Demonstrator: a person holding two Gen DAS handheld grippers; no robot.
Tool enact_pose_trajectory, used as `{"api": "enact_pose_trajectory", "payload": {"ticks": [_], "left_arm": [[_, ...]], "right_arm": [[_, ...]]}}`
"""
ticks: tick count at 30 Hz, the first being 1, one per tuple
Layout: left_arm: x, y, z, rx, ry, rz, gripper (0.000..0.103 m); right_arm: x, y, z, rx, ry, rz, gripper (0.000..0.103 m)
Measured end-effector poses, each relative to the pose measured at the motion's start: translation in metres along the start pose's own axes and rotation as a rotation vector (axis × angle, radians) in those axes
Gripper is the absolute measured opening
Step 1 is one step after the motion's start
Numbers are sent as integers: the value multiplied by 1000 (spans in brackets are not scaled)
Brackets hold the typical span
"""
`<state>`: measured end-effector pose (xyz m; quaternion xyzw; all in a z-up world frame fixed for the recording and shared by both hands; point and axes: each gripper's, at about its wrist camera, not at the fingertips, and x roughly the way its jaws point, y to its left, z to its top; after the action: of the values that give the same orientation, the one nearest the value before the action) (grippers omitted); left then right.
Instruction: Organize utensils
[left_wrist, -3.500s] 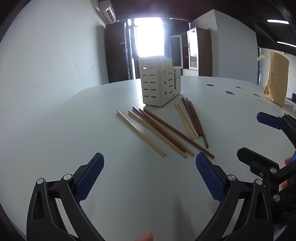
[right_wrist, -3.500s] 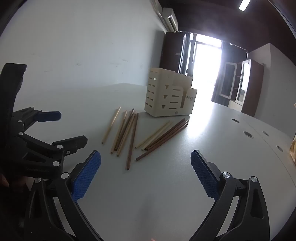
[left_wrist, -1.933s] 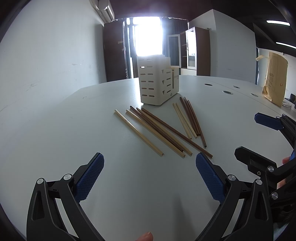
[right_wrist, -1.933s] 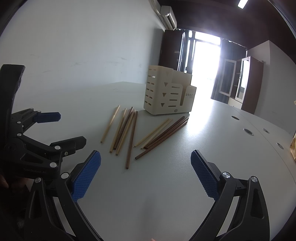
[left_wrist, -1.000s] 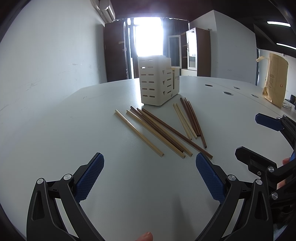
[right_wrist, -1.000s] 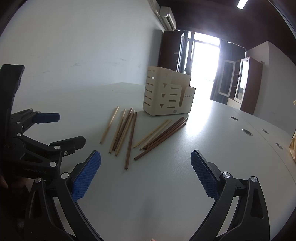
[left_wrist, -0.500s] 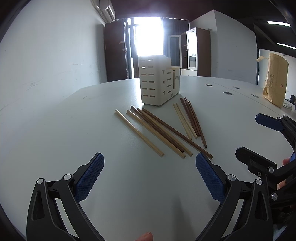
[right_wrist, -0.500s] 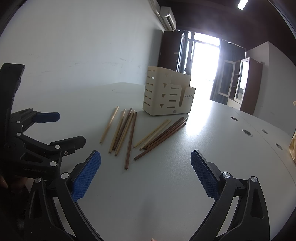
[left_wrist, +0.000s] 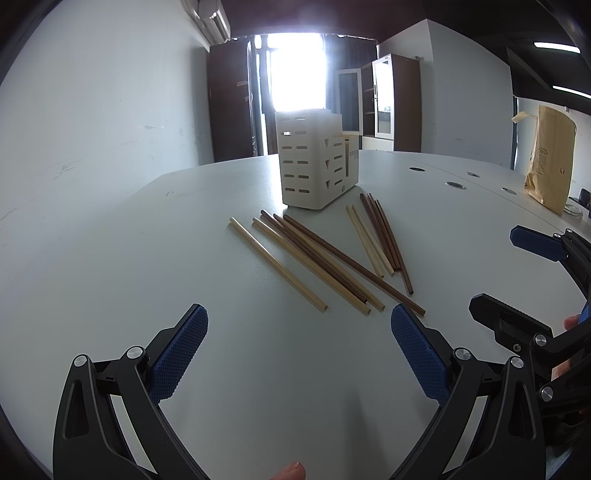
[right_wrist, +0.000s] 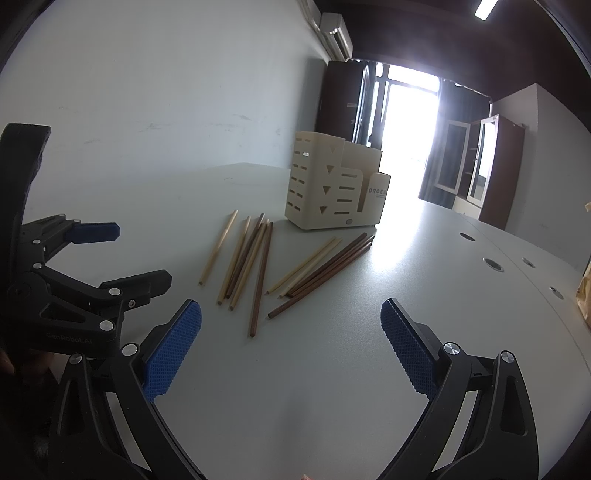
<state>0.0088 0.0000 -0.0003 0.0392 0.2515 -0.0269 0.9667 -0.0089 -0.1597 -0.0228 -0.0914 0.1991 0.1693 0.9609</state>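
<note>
1. My left gripper (left_wrist: 297, 336) hovers low over the desk (left_wrist: 110, 258), its blue-padded fingers (left_wrist: 179, 349) wide apart and holding nothing.
2. Ahead of it lie the chopsticks (left_wrist: 314, 258), flat on the desk in two loose fans: a left bunch of pale and dark sticks slanting toward me, and a smaller right bunch (left_wrist: 376, 236) of two pale and several dark ones.
3. The near tips of the left bunch end just short of my left gripper's right finger; the far tips of both bunches end near the holder (left_wrist: 314, 166).
4. The holder is a cream slotted box, upright, with stepped compartments, standing beyond the sticks against the bright doorway (left_wrist: 295, 74).
5. From the right wrist view, my right gripper (right_wrist: 291, 336) is also spread open and empty, fingers (right_wrist: 171, 341) above bare desk just short of the sticks (right_wrist: 258, 258).
6. The left gripper shows at that view's left edge, beside the right one but not touching it.
7. The desk has open room on every side of the sticks; its far left rim curves near the white wall (left_wrist: 92, 110).
8. Far right, a brown paper bag (left_wrist: 550, 162) stands well apart from everything, past the round cable holes (left_wrist: 456, 184).
</note>
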Motion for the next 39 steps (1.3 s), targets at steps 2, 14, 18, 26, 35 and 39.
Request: {"api": "enact_pose_trajectory", "payload": {"ticks": [2,14,18,26,35,39], "left_arm": [[0,0,0,0,0,0,97],[13,2,6,-5,122,-11,97],[14,4,11,-2,155,-20,97],[32,19,40,0,195,-2,97],[80,51,82,-27,274,70,97],[111,72,97,-91,338,73,97]], "right_arm": [[0,-1,0,2,0,-1,99],[19,-13,8,42,123,52,99],[24,-25,20,72,170,91,99],[55,-51,48,114,272,118,99],[117,-95,86,158,364,48,99],[152,-117,99,187,411,25,99]]}}
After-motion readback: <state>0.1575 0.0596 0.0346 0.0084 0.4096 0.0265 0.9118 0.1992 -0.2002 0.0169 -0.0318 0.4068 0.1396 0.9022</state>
